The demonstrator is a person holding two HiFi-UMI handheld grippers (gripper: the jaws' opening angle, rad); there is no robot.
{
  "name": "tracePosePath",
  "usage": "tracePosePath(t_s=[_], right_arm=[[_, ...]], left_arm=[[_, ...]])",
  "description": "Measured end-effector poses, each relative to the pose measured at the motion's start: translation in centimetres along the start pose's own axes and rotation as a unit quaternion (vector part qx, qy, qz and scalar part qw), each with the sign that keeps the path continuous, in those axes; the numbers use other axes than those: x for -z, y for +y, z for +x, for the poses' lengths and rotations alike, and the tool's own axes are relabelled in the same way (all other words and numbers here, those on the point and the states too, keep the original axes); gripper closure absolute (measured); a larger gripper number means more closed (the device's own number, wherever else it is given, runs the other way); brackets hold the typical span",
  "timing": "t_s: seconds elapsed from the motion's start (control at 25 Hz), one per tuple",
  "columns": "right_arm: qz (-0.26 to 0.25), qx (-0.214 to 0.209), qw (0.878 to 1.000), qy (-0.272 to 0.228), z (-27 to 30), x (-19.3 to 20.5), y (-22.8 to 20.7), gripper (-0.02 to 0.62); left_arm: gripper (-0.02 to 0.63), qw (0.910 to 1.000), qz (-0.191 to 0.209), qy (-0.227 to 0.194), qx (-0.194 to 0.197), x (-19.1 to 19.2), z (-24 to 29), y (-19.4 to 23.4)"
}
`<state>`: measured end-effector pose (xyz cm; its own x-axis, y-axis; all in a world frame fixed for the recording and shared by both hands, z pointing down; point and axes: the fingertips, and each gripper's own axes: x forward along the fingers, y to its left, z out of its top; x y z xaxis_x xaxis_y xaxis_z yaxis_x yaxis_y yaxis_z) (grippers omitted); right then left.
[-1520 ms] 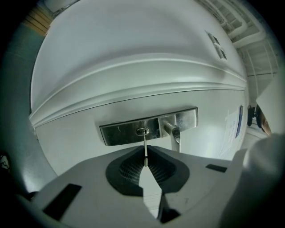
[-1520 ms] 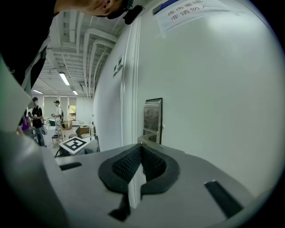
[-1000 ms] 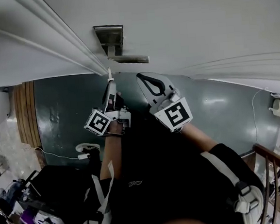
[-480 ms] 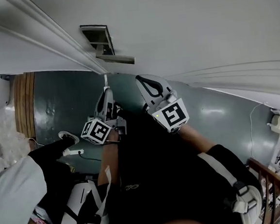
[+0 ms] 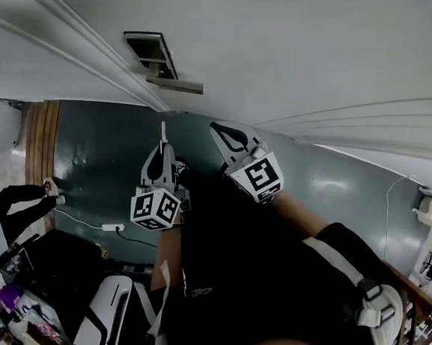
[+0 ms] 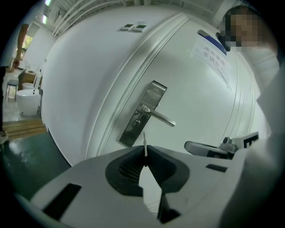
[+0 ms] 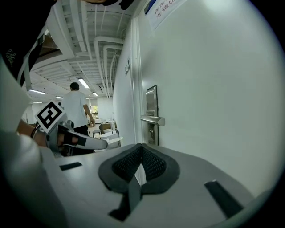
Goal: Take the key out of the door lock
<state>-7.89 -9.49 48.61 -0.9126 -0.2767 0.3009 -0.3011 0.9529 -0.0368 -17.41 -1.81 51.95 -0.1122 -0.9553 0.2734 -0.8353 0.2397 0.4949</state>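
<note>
- Head view: The left tool [image 5: 164,144] and right tool [image 5: 226,133] are held side by side, both pointing at the white door [image 5: 303,48]. This is the only view that shows the dark green floor [image 5: 102,163] and both marker cubes together, left [image 5: 157,209] and right [image 5: 256,178]; the cubes carry black-and-white square patterns, no lettering. The key [image 5: 163,129] shows as a thin sliver at the left tool's tip, apart from the lock plate [image 5: 153,53] and lever handle [image 5: 180,85].
- Left gripper view: The left tool [image 6: 145,150] is clenched on the key [image 6: 144,141] — its blade stands upright out of the closed pads, free of the lock plate [image 6: 142,113]. The lever handle [image 6: 161,118] juts to the right. A paper notice [image 6: 209,46] with a blue header hangs on the door; its print is too small to read. The right tool [image 6: 209,149] appears at the right edge.
- Right gripper view: The right tool [image 7: 141,148] has its pads closed together with nothing between them. The lock plate [image 7: 152,111] and lever handle [image 7: 153,120] are seen edge-on. Only this view shows a person [image 7: 78,111] in a white shirt beyond the left tool [image 7: 84,141]. The notice [image 7: 160,6] sits at the top edge — illegible.
</note>
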Motion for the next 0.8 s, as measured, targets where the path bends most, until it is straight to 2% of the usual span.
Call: tracePosePath(t_s=[0.2,0.36,0.56,0.8], right_arm=[[-0.008,-0.036,0.999,0.002,1.0,-0.1,1.9,0.588],[-0.020,-0.058,0.998,-0.006,2.1,-1.0,3.5,0.588],[-0.034,-0.079,0.996,-0.013,4.0,-2.0,5.0,0.588],[-0.063,-0.092,0.993,-0.042,5.5,-5.3,6.7,0.588]], left_arm=[[0.571,0.9980,0.031,-0.012,-0.053,-0.9,-2.4,1.1],[0.571,0.9932,0.068,-0.023,-0.092,-2.3,-4.0,1.9],[0.571,0.9884,0.096,-0.044,-0.109,-4.6,-5.2,2.5],[0.571,0.9833,0.117,-0.078,-0.116,-8.5,-6.4,2.9]])
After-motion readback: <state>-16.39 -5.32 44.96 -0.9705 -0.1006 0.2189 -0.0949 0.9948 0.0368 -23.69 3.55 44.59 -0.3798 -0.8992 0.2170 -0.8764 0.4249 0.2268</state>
